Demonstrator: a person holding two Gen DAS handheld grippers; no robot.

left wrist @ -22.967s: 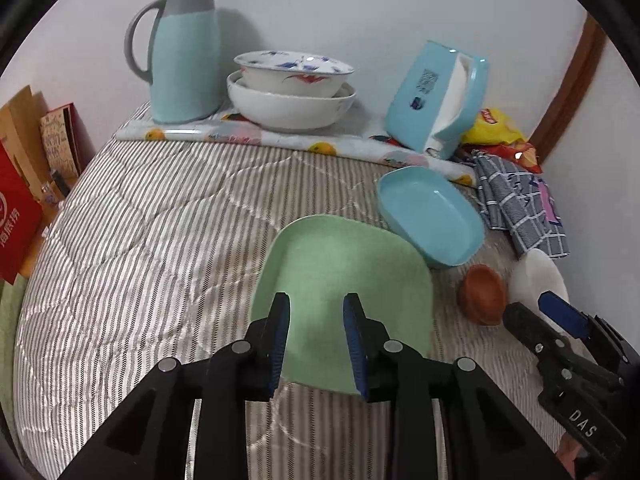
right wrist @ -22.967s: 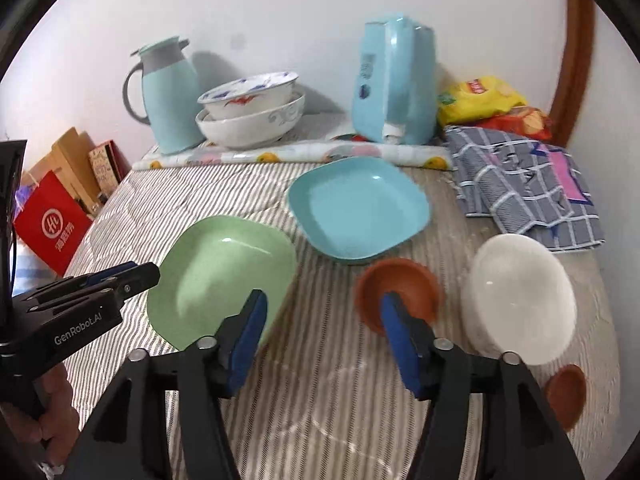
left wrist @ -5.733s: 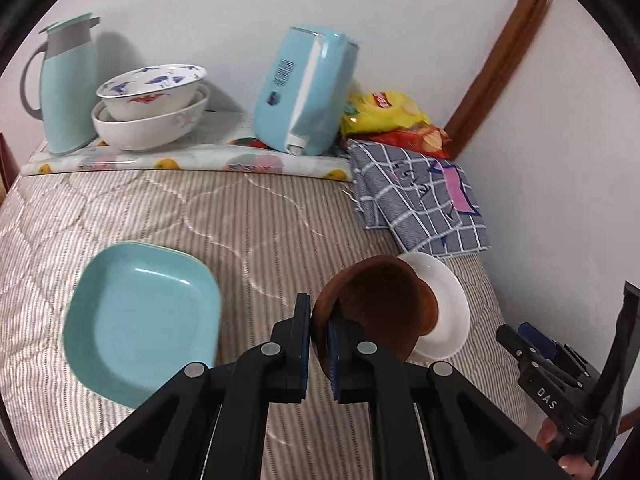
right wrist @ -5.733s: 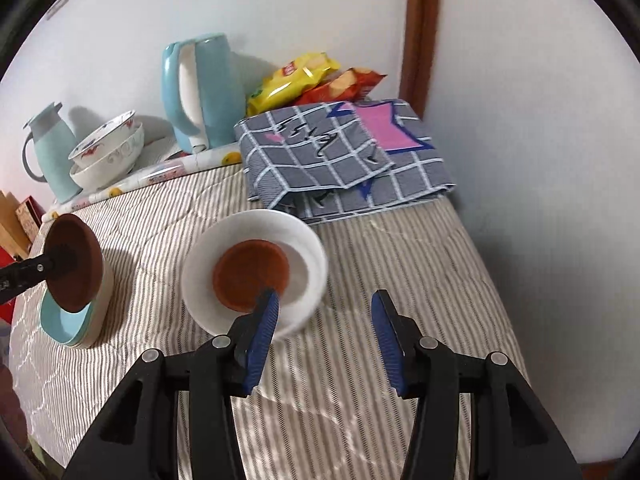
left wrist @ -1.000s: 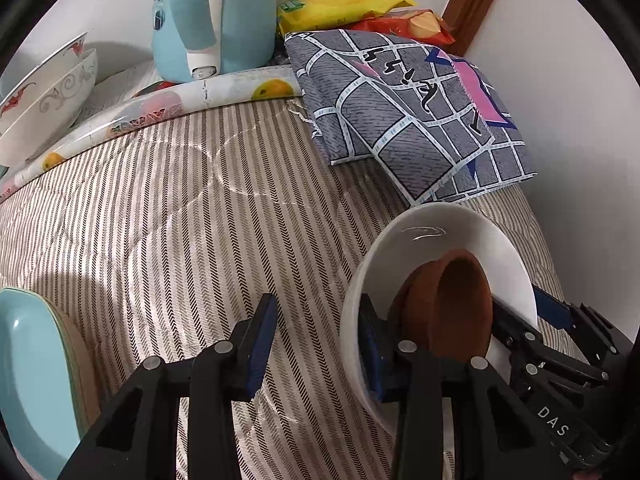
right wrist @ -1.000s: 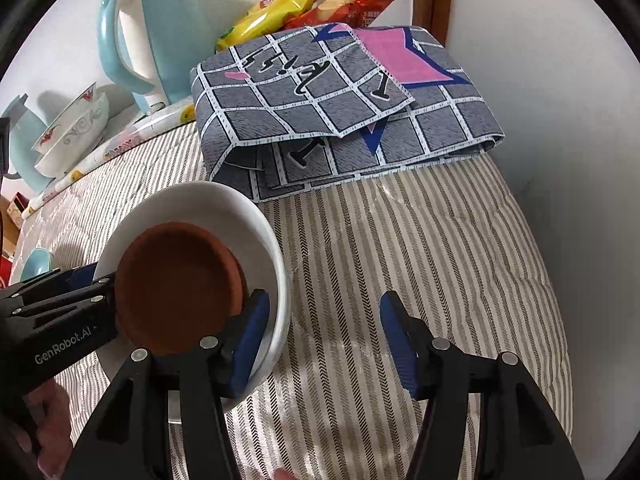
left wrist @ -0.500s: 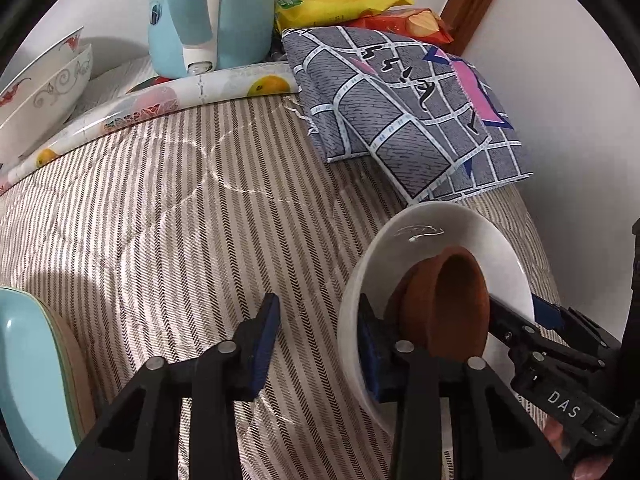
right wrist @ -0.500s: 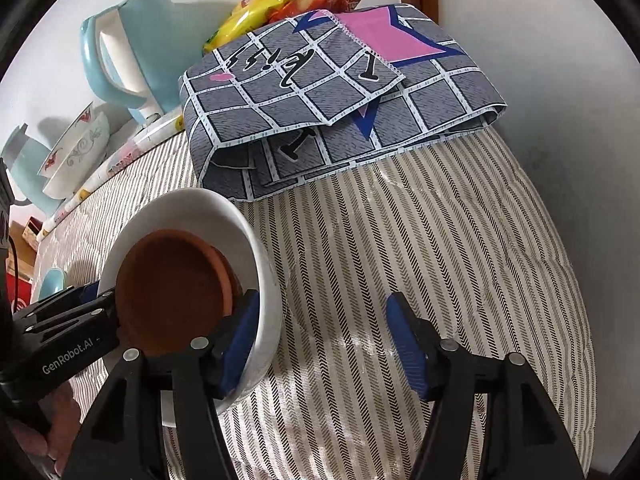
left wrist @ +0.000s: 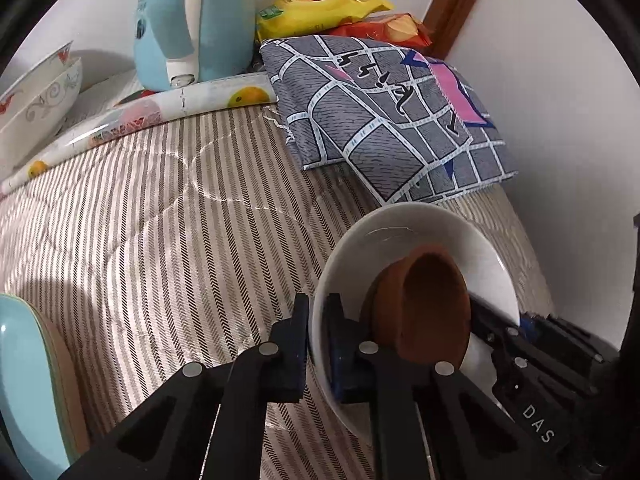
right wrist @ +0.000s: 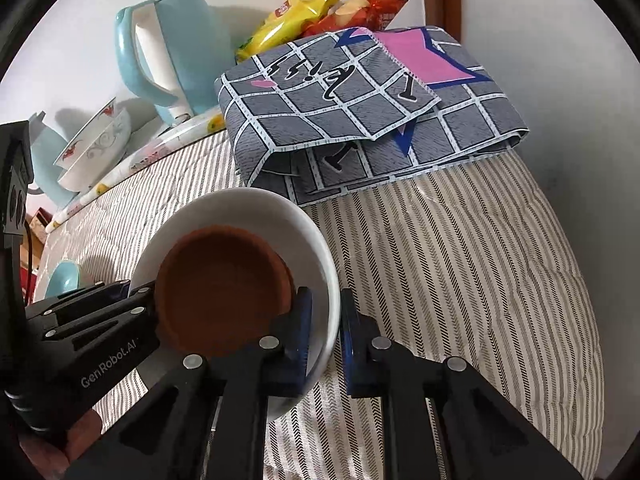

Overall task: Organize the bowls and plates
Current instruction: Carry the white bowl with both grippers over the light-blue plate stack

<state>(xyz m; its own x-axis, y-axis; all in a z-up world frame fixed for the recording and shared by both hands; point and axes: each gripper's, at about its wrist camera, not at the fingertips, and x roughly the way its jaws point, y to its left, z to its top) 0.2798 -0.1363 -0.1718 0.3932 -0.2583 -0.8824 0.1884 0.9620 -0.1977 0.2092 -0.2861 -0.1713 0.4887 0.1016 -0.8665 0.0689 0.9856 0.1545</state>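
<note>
Both grippers pinch the white bowl's (right wrist: pixel 240 216) rim: left gripper (left wrist: pixel 318 344) at nine o'clock, right gripper (right wrist: pixel 324 336) at three. The loose brown dishes (right wrist: pixel 220 288) inside could slide out if one hand lifts faster, tilting it.

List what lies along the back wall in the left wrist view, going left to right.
Stacked patterned bowls → light blue kettle → yellow snack bag → red snack bag → brown wooden door frame.
</note>
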